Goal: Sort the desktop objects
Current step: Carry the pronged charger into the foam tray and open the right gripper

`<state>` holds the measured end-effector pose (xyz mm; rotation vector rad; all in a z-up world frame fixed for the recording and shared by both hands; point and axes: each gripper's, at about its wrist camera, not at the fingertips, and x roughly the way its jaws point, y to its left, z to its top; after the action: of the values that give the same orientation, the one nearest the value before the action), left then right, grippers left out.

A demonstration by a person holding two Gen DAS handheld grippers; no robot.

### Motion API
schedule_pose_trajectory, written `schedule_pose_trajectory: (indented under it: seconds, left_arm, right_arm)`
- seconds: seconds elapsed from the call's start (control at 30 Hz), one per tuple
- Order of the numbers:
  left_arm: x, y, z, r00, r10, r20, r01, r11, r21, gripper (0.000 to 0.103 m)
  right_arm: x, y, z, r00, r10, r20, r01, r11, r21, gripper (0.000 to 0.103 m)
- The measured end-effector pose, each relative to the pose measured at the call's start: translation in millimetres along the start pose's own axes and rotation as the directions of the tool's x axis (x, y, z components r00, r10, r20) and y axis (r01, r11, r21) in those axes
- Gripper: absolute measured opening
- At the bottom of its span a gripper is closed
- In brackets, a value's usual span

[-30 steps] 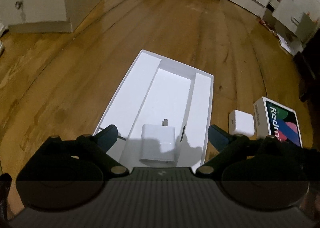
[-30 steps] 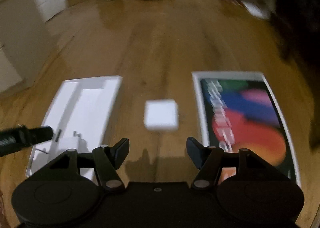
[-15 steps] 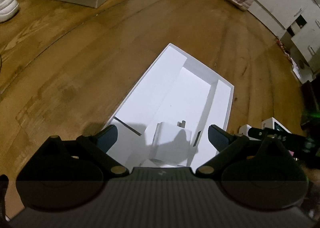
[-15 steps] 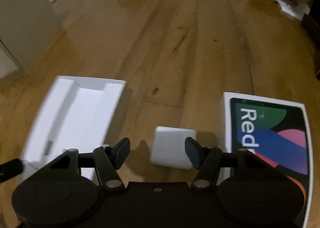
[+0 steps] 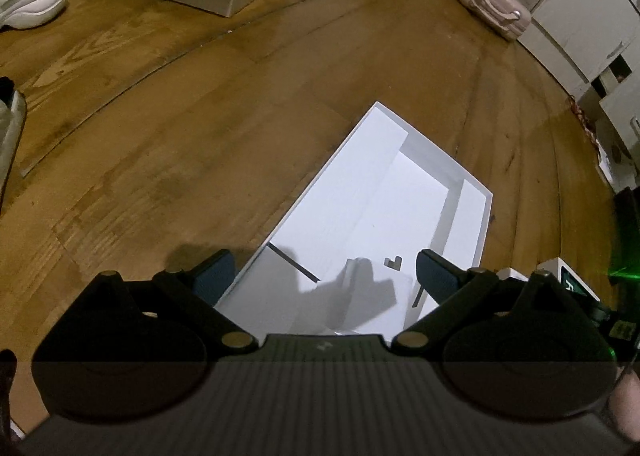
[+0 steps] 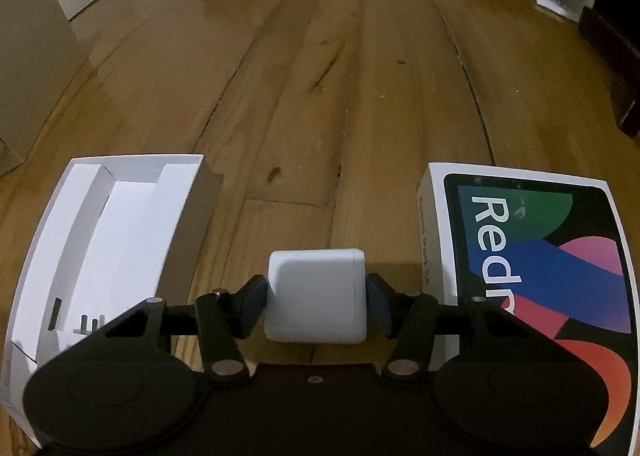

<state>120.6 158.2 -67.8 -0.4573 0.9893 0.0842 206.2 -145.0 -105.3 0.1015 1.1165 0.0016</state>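
Right gripper [image 6: 317, 296]: both fingers pressed against the sides of a white charger cube [image 6: 316, 296], on the wood floor [image 6: 320, 76] between the open white box tray [image 6: 120, 224] and the Redmi box lid [image 6: 532, 252].
Left gripper [image 5: 324, 274]: fingers spread wide, holding nothing, above the tray's near end.
Tray contents: a second white plug adapter [image 5: 370, 292], prongs pointing away.

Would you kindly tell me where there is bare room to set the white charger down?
Bare floor lies between the open white tray and the Redmi box. The tray's long middle channel is free; its near end holds another charger.
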Motion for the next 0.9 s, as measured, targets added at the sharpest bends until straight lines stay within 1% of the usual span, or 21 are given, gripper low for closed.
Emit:
schedule_pose_trajectory:
  seconds: [0.1, 0.17, 0.23, 0.33, 0.4, 0.5, 0.57, 0.63, 0.7, 0.77, 0.8, 0.9]
  left_arm:
    - [1, -2, 0, 1.000, -0.009, -0.008, 0.009, 1.000, 0.010, 0.098]
    - [1, -3, 0, 1.000, -0.019, -0.017, 0.019, 1.000, 0.024, 0.098]
    - [2, -3, 0, 1.000, -0.016, -0.018, 0.017, 0.999, 0.042, 0.098]
    - [3, 1, 1, 1.000, -0.003, -0.015, 0.004, 0.998, 0.063, 0.098]
    - [4, 6, 1, 1.000, -0.024, -0.012, 0.025, 0.998, 0.058, 0.098]
    - [9, 15, 0, 0.998, -0.052, -0.041, 0.054, 0.998, 0.031, 0.098]
    - [10, 19, -1, 0.997, -0.060, -0.050, 0.061, 0.998, 0.018, 0.098]
    - [9, 21, 0, 0.997, -0.062, -0.049, 0.063, 0.998, 0.011, 0.098]
    - [8, 22, 1, 0.997, -0.061, -0.045, 0.061, 0.998, 0.015, 0.098]
    - [8, 24, 2, 0.997, -0.061, -0.039, 0.062, 0.998, 0.014, 0.098]
    - [8, 25, 2, 0.997, -0.063, -0.039, 0.063, 0.998, 0.009, 0.098]
    - [10, 30, 3, 0.997, -0.065, -0.042, 0.065, 0.998, -0.005, 0.098]
  right_arm:
    - [0, -2, -1, 1.000, 0.008, 0.005, -0.008, 1.000, 0.009, 0.060]
    - [-5, -8, -4, 0.999, 0.034, 0.010, -0.034, 0.997, 0.069, 0.060]
    - [-11, -13, -9, 0.995, 0.096, 0.041, -0.100, 0.985, 0.138, 0.060]
    - [-25, -9, -14, 0.980, 0.179, 0.086, -0.192, 0.965, 0.179, 0.060]
    - [-32, -2, -11, 0.962, 0.253, 0.107, -0.269, 0.947, 0.178, 0.060]
    - [-41, 11, -6, 0.930, 0.345, 0.123, -0.362, 0.916, 0.171, 0.060]
    - [-46, 23, -1, 0.909, 0.398, 0.121, -0.414, 0.896, 0.160, 0.060]
    - [-45, 36, 4, 0.877, 0.469, 0.105, -0.480, 0.859, 0.175, 0.060]
    - [-39, 48, 9, 0.855, 0.512, 0.085, -0.518, 0.834, 0.189, 0.060]
    - [-30, 62, 10, 0.860, 0.506, 0.064, -0.509, 0.842, 0.178, 0.060]
    - [-25, 69, 11, 0.868, 0.493, 0.057, -0.495, 0.853, 0.166, 0.060]
    - [-11, 77, 11, 0.881, 0.472, 0.047, -0.473, 0.867, 0.159, 0.060]
